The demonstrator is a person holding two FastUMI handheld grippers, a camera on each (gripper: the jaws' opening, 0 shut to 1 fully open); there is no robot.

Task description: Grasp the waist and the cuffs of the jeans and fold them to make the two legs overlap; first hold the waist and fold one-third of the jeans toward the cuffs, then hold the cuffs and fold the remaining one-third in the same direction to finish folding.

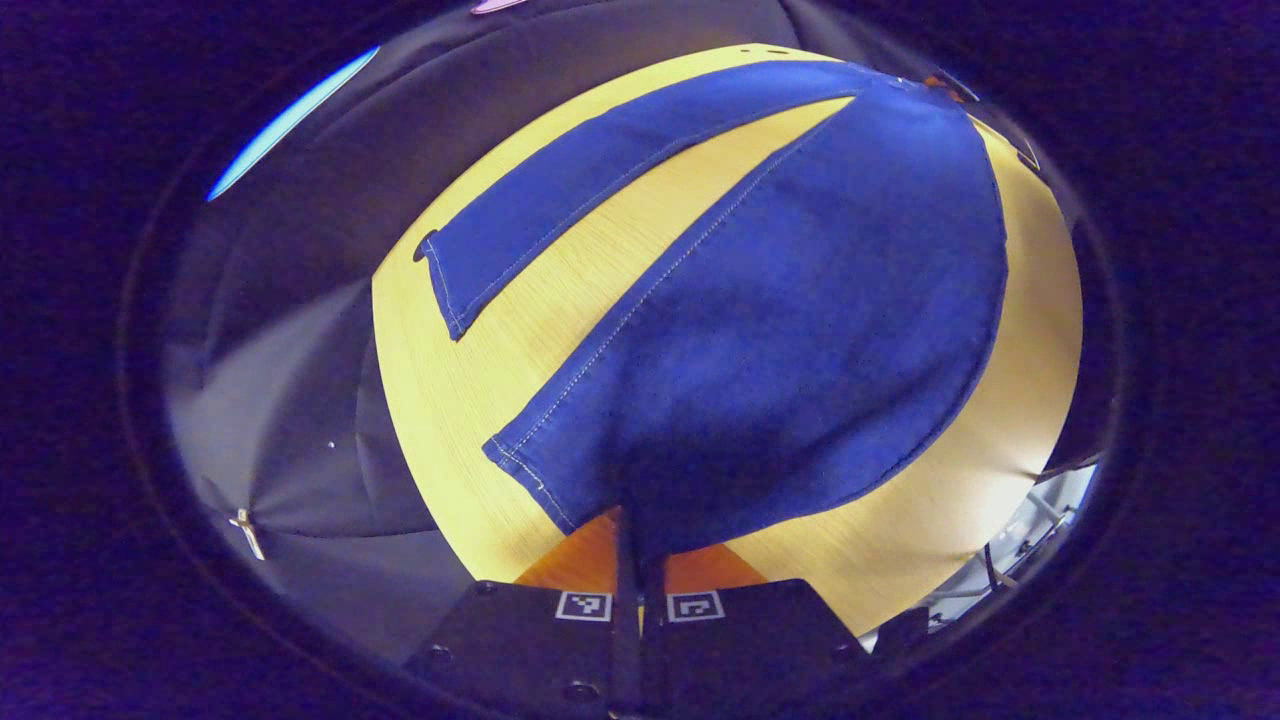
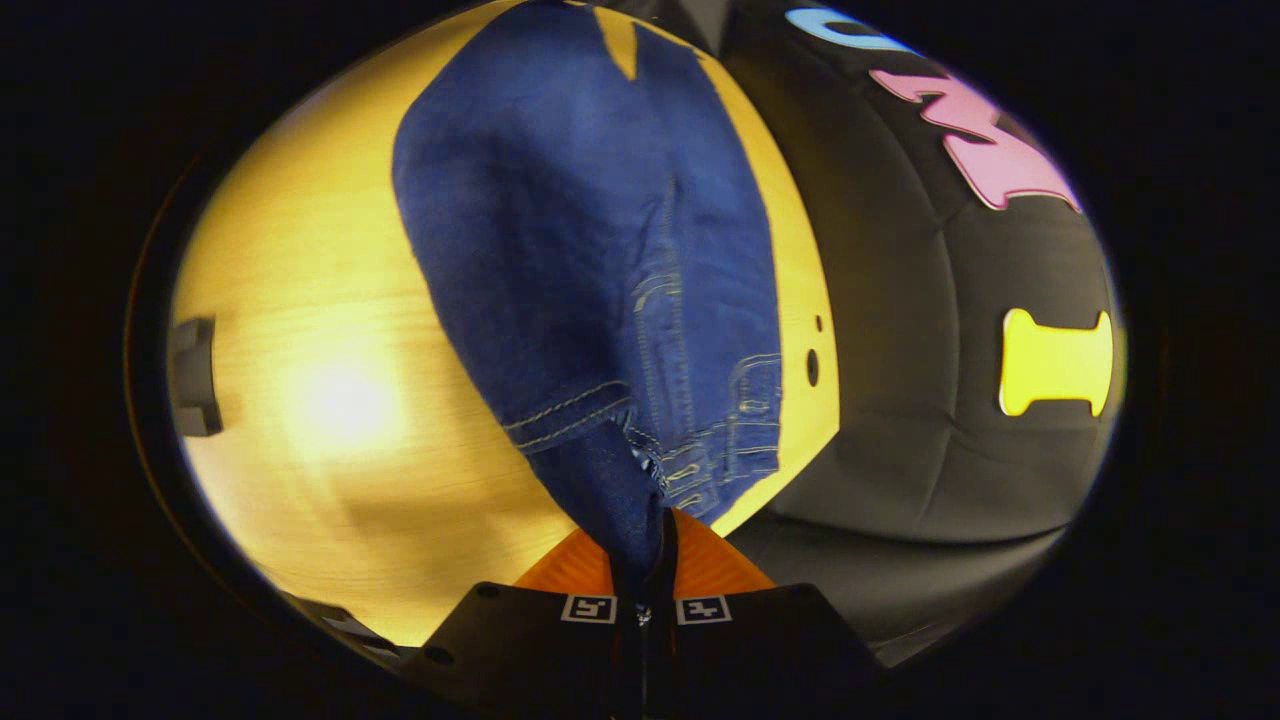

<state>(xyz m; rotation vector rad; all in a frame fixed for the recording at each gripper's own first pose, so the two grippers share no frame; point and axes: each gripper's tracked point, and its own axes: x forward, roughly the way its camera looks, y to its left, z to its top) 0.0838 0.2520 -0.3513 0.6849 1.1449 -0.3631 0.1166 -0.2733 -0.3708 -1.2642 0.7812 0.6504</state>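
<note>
Left gripper (image 1: 640,560): fingers drawn together on the cuff end of one leg of the blue denim jeans (image 1: 800,330), the cloth pinched between them at the bottom of the left gripper view. It points forward along that leg, low over the table. From the pinch the near leg fans wide and runs up and to the right toward the seat of the garment; its hem, stitched in pale thread, lies on the wood just to the left of the grip.

Second leg, same view: a narrower strip lying flat farther off, apart from the near leg, with bare wood between the two; they meet at the upper right.

Right gripper (image 2: 640,570): fingers closed on the waist of the jeans (image 2: 560,230), with bunched denim rising out of the grip. It points along the garment from the waist end. Belt loops and doubled seam stitching sit just above and right of the pinch. The waistband appears lifted slightly off the surface here, though the distortion makes that uncertain.

Yellow wooden table (image 1: 450,400): carries the whole garment. In the right gripper view its bare top (image 2: 330,400) spreads to the left of the denim, and two small dark holes (image 2: 813,367) show near its right edge.
</note>
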